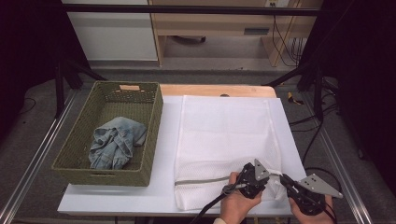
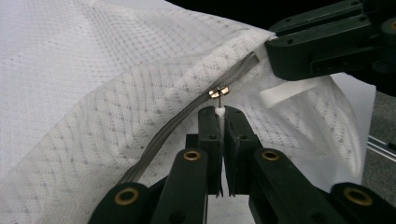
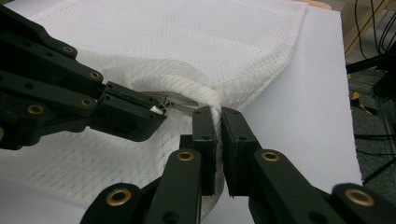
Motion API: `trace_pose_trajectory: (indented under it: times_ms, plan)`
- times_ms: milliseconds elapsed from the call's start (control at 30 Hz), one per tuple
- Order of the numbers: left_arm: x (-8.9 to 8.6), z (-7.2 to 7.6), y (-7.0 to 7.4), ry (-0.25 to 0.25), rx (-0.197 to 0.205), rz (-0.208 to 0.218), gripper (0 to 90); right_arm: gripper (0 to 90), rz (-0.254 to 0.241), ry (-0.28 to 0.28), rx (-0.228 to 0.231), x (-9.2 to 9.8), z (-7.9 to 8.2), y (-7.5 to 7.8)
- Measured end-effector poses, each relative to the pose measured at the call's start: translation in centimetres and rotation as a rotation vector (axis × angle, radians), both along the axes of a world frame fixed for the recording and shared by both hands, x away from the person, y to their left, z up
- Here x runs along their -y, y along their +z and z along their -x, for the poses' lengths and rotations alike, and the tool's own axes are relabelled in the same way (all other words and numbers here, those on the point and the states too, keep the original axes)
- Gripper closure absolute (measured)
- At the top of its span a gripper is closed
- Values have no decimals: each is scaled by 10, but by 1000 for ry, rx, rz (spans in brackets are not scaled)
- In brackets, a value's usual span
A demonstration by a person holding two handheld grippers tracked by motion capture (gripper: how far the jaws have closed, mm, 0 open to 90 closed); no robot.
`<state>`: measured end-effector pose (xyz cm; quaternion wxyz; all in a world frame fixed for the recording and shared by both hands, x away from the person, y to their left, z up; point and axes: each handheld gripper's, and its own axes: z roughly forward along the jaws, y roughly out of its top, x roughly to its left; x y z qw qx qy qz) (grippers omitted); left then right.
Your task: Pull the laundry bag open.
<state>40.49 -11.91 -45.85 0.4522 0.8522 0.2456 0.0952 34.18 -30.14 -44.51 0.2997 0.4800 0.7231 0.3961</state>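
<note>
Left gripper [image 2: 222, 114] clamped on zipper pull [image 2: 219, 111] of mesh bag [image 1: 224, 135], lower centre of frame. Right gripper [image 3: 218, 114] pinching bag edge just beside.

We're in a lab or test room here: a white board [image 1: 163, 196] laid over a wooden table [image 1: 215, 90], hemmed in by a black metal frame [image 1: 187, 9] and aluminium rails [image 1: 32, 158], loose cables [image 1: 285, 42] trailing down plain cabinets [image 1: 112, 32], grey carpet [image 1: 28, 107] underneath.
</note>
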Motion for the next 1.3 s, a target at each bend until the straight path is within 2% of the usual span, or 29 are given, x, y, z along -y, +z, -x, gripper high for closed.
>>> trace_pose_trajectory:
  times_ms: [167,467,633,800,1000,1300]
  plan:
    - [-1,1,0,9,-3,4,866,845,-7,-10,-1,0,-1,-1]
    - [-4,5,-2,68,7,6,866,847,13,-21,-4,-4,-3,-1]
    - [-13,7,-4,91,5,4,867,848,2,-33,-14,-2,-1,-2]
    - [-25,7,-7,111,-3,-3,866,847,14,-34,-14,-2,-3,-3]
    - [-37,6,-7,117,-3,-4,867,847,15,-33,-17,-4,-4,-4]
    - [-41,8,-4,130,0,-9,866,847,37,-34,-7,-8,-3,-3]
